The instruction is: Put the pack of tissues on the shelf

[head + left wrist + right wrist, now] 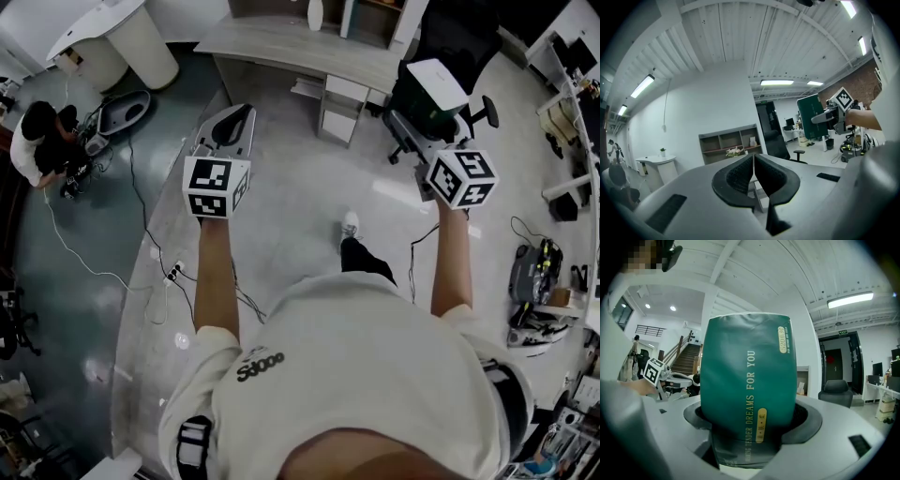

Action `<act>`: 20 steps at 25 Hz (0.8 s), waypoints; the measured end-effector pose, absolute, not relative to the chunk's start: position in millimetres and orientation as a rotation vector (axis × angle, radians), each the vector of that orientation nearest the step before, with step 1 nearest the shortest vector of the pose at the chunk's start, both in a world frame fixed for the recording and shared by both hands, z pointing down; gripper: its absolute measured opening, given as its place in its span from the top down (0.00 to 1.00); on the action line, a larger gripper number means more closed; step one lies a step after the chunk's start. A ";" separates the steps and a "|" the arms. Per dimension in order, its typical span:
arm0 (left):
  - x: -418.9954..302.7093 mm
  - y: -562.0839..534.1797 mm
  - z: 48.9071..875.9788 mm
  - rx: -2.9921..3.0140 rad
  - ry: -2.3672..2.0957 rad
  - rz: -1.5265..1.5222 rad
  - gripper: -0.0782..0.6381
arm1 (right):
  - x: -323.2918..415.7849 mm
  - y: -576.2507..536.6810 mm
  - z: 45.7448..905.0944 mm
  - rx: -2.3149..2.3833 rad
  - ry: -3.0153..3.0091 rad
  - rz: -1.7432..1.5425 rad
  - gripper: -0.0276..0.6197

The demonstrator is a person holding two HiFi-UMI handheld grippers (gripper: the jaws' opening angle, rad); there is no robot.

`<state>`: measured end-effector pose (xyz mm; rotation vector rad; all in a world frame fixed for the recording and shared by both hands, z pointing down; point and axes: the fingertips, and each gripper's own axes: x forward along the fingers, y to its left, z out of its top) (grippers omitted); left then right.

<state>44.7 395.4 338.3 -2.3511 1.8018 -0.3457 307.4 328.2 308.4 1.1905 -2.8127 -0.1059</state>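
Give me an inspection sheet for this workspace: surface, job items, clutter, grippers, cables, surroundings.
Surface: grey floor, no worktable beneath the grippers.
Job's things: green pack of tissues stands upright in the right gripper; shelf is at the far wall, not yet reached.
Clutter: equipment lies on the floor at right.
Grippers: left gripper has its jaws together with nothing between them; right gripper is closed on the pack.
Cables: loose cables trail over the floor at left.
Surroundings: desk, black office chair, a person crouching at left.
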 end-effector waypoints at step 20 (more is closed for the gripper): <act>-18.6 105.7 323.2 -2.358 1.848 -0.365 0.85 | 237.5 24.6 312.4 1.146 -2.815 -0.078 0.39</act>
